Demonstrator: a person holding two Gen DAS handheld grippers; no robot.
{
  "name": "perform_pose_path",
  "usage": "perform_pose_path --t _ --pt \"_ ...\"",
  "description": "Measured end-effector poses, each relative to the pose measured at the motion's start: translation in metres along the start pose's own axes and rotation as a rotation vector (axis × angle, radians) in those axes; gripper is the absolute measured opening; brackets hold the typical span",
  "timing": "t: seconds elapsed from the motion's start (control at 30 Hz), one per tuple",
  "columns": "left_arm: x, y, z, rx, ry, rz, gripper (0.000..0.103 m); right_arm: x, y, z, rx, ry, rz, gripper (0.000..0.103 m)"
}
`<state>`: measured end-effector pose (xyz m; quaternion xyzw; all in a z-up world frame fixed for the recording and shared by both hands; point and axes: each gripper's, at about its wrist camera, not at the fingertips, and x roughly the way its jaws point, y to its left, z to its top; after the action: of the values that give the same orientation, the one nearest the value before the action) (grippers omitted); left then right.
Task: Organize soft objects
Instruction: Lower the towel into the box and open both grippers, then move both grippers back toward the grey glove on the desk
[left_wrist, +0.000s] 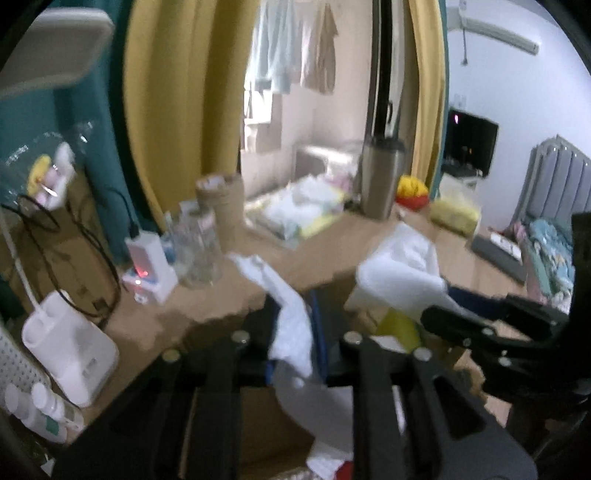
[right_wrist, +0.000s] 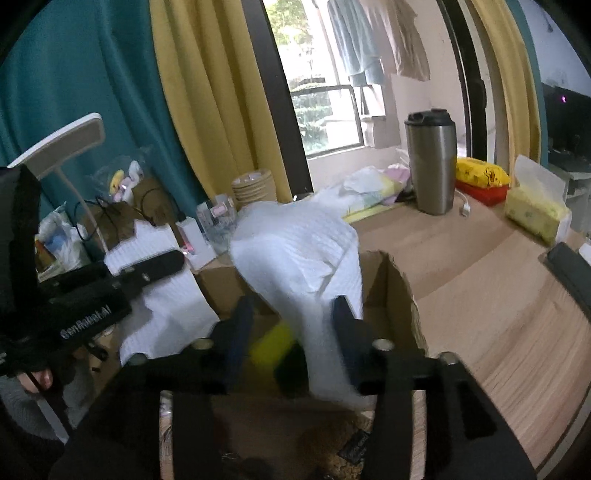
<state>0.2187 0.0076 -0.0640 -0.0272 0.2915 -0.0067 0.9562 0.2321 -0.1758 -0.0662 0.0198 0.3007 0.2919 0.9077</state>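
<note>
Lowering a white quilted cloth (right_wrist: 295, 251) into an open cardboard box (right_wrist: 402, 291) on the counter (right_wrist: 480, 295), left gripper (left_wrist: 295, 332) fingers narrow around one edge, right gripper (right_wrist: 291, 325) fingers parting, cloth still between them.

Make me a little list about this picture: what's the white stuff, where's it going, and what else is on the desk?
white stuff: soft white cloth, draped between both grippers
going into: open cardboard box, right below it
left gripper: pinching one end of the cloth
right gripper: jaws apart, cloth hanging between them
in the box: something yellow
on the desk: steel tumbler, tissue pack, paper cups
</note>
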Motion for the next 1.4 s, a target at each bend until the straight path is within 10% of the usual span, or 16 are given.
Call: perform_pose_path --t 0.33,0.4,0.47,0.93,1.4 --pt "-0.026 -0.004 0.006 0.001 -0.081 -0.005 0.033 -0.026 0.001 0.006 -0.007 -0.073 -0.035 0.062" --pt "-0.031 -0.001 0.007 -0.019 -0.09 -0.032 0.084 -0.031 0.002 0.006 -0.006 -0.079 -0.037 0.062" --pt "-0.04 0.002 0.008 -0.043 -0.106 -0.068 0.097 -0.036 0.003 0.005 -0.011 -0.086 -0.042 0.062" --pt "-0.059 0.013 -0.002 -0.055 -0.077 -0.014 0.097 -0.042 -0.006 0.002 -0.039 -0.122 -0.176 0.062" --pt "-0.013 0.006 -0.03 -0.014 0.092 0.066 0.097 0.021 -0.036 -0.001 0.052 0.09 -0.218 0.062"
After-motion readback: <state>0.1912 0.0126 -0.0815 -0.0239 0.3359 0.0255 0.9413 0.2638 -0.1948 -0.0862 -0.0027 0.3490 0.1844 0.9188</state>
